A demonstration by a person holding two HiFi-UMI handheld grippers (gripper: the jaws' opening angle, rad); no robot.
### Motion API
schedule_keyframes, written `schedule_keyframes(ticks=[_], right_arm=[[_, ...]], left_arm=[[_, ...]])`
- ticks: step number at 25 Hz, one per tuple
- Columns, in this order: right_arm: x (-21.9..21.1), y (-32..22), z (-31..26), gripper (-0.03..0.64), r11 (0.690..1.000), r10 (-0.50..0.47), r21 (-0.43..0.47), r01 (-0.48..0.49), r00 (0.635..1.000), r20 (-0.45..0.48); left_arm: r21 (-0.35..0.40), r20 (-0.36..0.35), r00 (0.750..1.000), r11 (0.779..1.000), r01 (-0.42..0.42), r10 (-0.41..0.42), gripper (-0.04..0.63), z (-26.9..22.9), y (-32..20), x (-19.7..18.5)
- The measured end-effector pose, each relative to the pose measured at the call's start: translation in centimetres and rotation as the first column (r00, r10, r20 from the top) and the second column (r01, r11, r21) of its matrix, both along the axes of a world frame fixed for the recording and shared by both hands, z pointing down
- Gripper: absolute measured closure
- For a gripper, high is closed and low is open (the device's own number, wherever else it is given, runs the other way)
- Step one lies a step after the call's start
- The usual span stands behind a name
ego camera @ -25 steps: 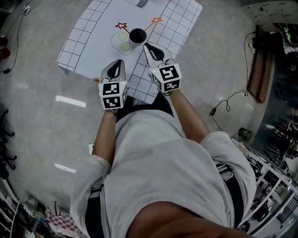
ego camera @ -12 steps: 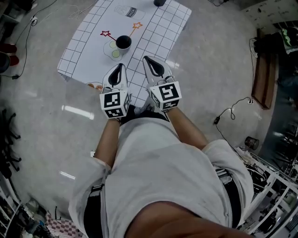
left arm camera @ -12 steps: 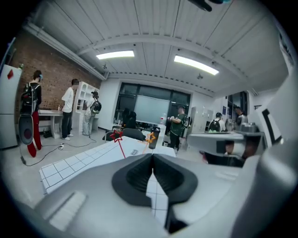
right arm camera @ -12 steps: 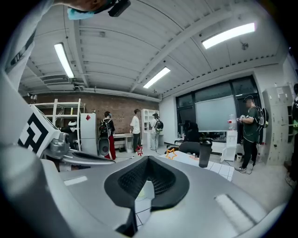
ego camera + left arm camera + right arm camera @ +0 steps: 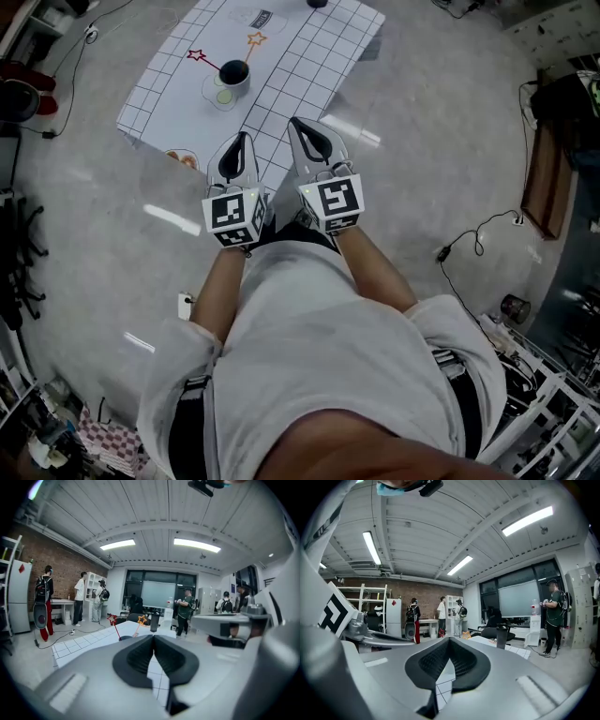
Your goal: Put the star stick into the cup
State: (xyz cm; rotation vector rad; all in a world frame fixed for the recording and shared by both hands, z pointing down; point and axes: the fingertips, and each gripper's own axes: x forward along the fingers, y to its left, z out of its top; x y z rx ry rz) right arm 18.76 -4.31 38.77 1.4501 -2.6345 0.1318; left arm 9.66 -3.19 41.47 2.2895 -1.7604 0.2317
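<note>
Both grippers have backed away from the cup since the earlier frame. A second ago their tips were right next to it, now they hang side by side over the near edge of the table (image 5: 309,66), close to the person's chest.

The left gripper (image 5: 241,139) has its jaws pressed together with nothing between them, and the left gripper view shows the dark pads meeting at the tip. Same for the right gripper (image 5: 296,123): pads touching, empty. So that's two grippers, both closed on nothing.

Further out on the white gridded table there's one dark cup (image 5: 234,71), well apart from both grippers. Two star sticks lean out of it, as far as I can tell. The red star stick (image 5: 197,56) tilts off to the left and the orange star stick (image 5: 256,39) tilts toward the far side. Just beside the cup on the near side lies one pale green disc (image 5: 223,96). One dark bottle (image 5: 154,621) stands at the far end of the table.

In the left gripper view both stars poke up just past the closed tips. Way behind that, three people (image 5: 440,616) stand by the brick wall (image 5: 401,595).
</note>
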Motion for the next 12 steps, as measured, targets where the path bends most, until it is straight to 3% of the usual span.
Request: schedule_keyframes(ticks=[12], right_arm=[[3.1, 1.2, 0.2, 0.618, 1.0, -0.019, -0.023, 0.021, 0.998, 0.053]], left_arm=[[-0.005, 0.049, 0.999, 1.0, 0.011, -0.01, 0.592, -0.3, 2.0, 3.1]])
